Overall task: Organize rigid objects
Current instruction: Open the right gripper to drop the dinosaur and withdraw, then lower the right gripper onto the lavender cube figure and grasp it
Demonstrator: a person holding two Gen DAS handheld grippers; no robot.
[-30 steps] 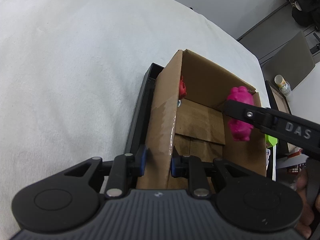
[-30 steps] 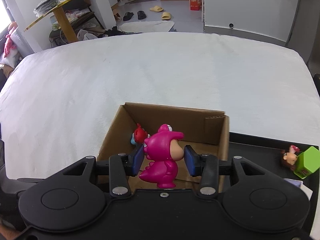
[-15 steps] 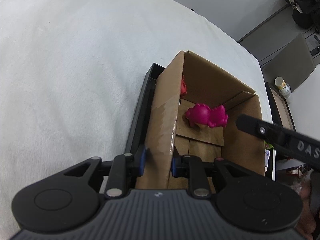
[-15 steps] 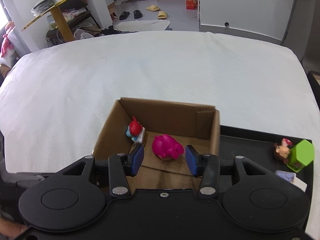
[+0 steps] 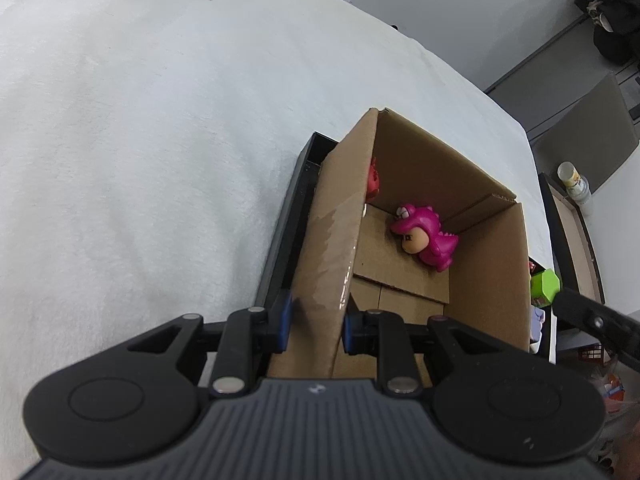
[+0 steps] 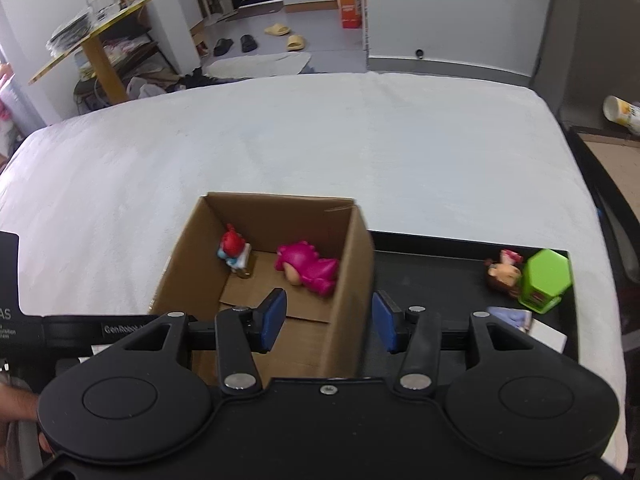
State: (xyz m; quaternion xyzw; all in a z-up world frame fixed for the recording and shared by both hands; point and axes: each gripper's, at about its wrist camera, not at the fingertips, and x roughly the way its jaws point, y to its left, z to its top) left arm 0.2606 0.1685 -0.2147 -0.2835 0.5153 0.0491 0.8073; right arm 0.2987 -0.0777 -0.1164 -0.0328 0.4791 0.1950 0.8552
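Observation:
A brown cardboard box (image 6: pixel 352 264) stands on a black tray (image 6: pixel 432 264). A pink dinosaur figure (image 6: pixel 306 266) lies on its side on the box floor, also in the left wrist view (image 5: pixel 426 234). A red-haired figure (image 6: pixel 233 249) stands in the box's far left corner. My left gripper (image 5: pixel 314 318) is shut on the box's left wall (image 5: pixel 336 240). My right gripper (image 6: pixel 328 320) is open and empty, above the box's right wall. A small brown figure (image 6: pixel 502 272) and a green hexagonal block (image 6: pixel 546 280) stand at the tray's right end.
The tray lies on a white cloth-covered surface (image 6: pixel 320 140). A white card (image 6: pixel 548 334) and a purple item (image 6: pixel 510 316) lie on the tray near the green block. A bottle (image 5: pixel 574 182) stands beyond the right edge.
My right gripper opened and let go of the pink dinosaur, which dropped into the box and came to rest on its side. The right gripper then drew back and shifted right. The left gripper kept its hold.

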